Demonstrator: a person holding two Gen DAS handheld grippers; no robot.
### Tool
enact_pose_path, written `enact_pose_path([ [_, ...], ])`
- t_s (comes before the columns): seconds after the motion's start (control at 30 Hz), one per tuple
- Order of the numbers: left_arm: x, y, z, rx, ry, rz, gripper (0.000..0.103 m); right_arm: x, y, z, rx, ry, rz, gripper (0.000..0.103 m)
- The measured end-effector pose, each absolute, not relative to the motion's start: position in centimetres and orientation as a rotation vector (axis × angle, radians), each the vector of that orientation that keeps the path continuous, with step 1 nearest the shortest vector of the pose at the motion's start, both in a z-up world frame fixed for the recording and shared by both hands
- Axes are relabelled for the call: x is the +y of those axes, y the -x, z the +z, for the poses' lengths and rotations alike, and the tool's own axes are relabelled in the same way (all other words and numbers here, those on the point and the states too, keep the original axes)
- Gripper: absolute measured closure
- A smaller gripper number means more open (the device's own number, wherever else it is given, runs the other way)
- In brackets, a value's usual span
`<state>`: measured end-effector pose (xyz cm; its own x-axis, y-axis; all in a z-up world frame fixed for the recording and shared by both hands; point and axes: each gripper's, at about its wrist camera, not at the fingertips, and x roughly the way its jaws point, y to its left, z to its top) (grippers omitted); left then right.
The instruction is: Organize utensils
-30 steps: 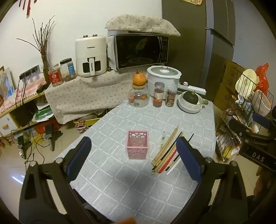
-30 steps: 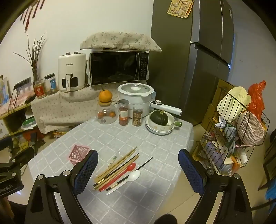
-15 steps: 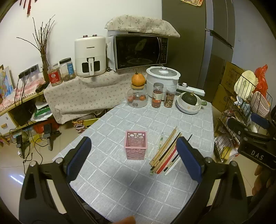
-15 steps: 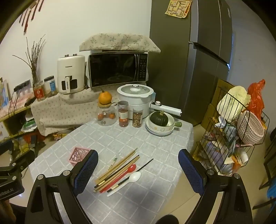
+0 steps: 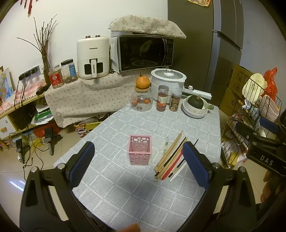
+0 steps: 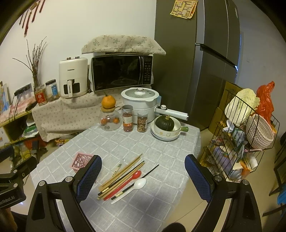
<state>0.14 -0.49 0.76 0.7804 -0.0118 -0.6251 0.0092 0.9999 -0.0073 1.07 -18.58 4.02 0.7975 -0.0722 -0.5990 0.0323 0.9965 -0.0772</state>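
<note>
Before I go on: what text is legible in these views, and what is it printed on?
"DAS": plate on the right gripper, seen from the left wrist.
"Robot.AI", cut off at the frame edge: plate on the left gripper, seen from the right wrist.
Air fryer: a brand word on the front and handle, too small to read.
Microwave logo, jar labels, fridge paper: unreadable.

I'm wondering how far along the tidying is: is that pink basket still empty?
Empty, it seems: the upright pink basket shows nothing sticking out, and the utensils lie beside it on the table.
</note>
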Motion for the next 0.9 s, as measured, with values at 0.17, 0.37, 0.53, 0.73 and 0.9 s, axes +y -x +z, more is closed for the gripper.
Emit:
enact_pose_path([
  [0.17,-0.51,-0.12,0.73,0.674,0.003,-0.012,0.005,-18.37,-1.16,4.03,0.646,0.059,-0.056,0.008],
  [0.37,-0.54,-0.08,0.63,0.674,0.004,-0.011,0.005,-18.26,-1.26,3.96,0.647,0.054,-0.054,0.008],
  [0.53,-0.83,-0.01,0.52,0.673,0.002,-0.014,0.005,-18.19,-1.25,3.99,0.647,0.053,-0.056,0.008],
  [0.73,-0.85,0.05,0.47,0.673,0.003,-0.013,0.005,-18.24,-1.17,3.88,0.647,0.052,-0.054,0.008],
  [0.9,-0.86,0.04,0.47,0.672,0.004,-0.012,0.005,-18.24,-1.14,3.86,0.646,0.051,-0.054,0.008],
])
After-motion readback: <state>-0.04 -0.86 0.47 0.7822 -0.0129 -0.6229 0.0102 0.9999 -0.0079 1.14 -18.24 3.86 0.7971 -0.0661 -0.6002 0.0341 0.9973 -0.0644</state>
